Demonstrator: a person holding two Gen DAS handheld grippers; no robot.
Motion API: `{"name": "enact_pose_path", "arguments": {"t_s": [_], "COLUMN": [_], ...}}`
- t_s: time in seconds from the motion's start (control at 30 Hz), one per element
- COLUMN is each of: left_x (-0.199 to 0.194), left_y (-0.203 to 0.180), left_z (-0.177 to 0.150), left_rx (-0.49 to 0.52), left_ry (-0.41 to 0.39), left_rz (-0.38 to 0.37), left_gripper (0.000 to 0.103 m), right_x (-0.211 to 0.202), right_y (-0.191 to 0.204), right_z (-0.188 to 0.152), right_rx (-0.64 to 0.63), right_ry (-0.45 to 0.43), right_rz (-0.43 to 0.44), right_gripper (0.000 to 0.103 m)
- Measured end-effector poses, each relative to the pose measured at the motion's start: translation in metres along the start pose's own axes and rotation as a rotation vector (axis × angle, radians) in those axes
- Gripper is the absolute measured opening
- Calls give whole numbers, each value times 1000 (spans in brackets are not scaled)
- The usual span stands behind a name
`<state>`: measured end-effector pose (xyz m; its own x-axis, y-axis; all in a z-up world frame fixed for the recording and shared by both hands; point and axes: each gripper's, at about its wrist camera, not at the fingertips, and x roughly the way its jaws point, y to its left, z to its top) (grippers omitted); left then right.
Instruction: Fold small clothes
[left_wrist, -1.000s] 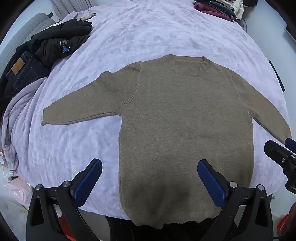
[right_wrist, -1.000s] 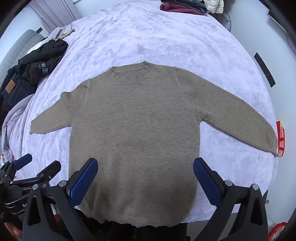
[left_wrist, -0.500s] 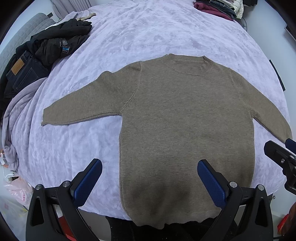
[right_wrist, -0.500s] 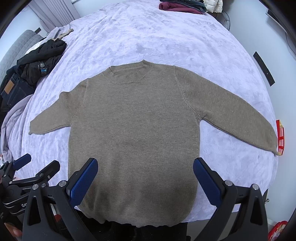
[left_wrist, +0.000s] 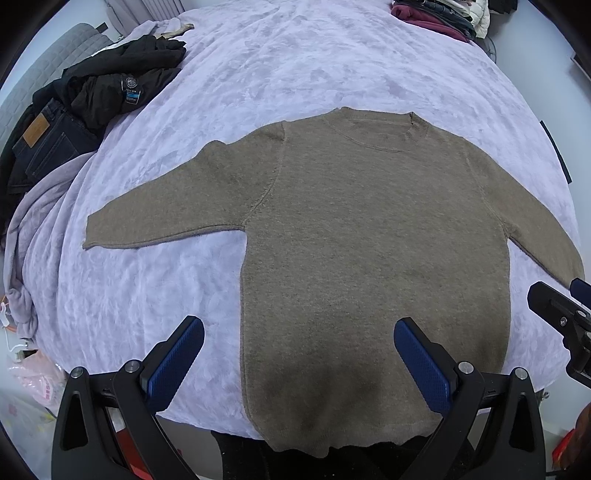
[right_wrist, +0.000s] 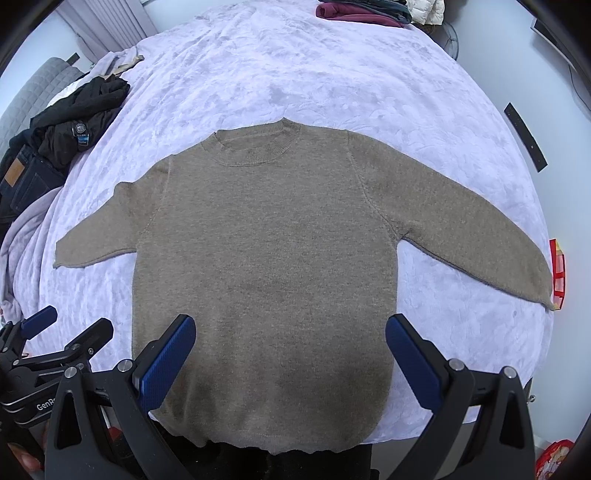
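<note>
A: Anything different from a second ago?

B: Hardly. The taupe knit sweater (left_wrist: 369, 258) lies exactly as it did, flat and face up on the bed (left_wrist: 295, 74), neck away from us, both sleeves angled out. The view has crept very slightly, nothing more. The left hand-held gripper (left_wrist: 299, 354) and the right hand-held gripper (right_wrist: 290, 350) hover above the hem end as before, jaws spread wide, holding nothing.

A: So what does that mean for the fold?

B: My reading is that spreading is finished and folding has not begun. No sleeve is turned in and no crease shows. The pause looks like lining up for a first grasp, probably a sleeve or a side edge.

A: What is the material like?

B: A soft, fuzzy knit with a matte nap, a ribbed crew neck (right_wrist: 255, 147) and raglan-style seams running toward the armpits. The cuff of the left sleeve (left_wrist: 166, 214) curls a little at its edge, and the hem hangs just over the bed's near edge. It should drape limply and cling to the bedspread, which is a plush lavender fabric with a crushed, mottled pile.

A: And nearby?

B: A heap of black clothing (left_wrist: 122, 81) with dark jeans (left_wrist: 40, 144) at the left, well apart from the sweater, and a folded pile (right_wrist: 362, 11) at the far end.
</note>
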<state>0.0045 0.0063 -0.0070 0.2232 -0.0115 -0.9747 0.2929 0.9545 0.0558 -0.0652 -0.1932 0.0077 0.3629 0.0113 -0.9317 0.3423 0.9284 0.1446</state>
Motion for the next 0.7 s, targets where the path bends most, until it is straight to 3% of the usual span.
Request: {"name": "enact_pose_path", "arguments": {"t_s": [0.3,0.5,0.7], "left_x": [1,4,5], "left_y": [1,3,4], "left_z": [0,-1,1], "left_rx": [-2,10,13], "left_ry": [-13,-19,-49], "left_rz": [-9,53,64], "left_gripper": [103,103,103], "right_x": [3,8,11], "right_y": [2,3,4], "right_z": [1,4,4], "right_rx": [-2,-2,2], "right_ry": [5,15,24], "right_rz": [-2,-8,-10], "right_gripper": [102,102,102]}}
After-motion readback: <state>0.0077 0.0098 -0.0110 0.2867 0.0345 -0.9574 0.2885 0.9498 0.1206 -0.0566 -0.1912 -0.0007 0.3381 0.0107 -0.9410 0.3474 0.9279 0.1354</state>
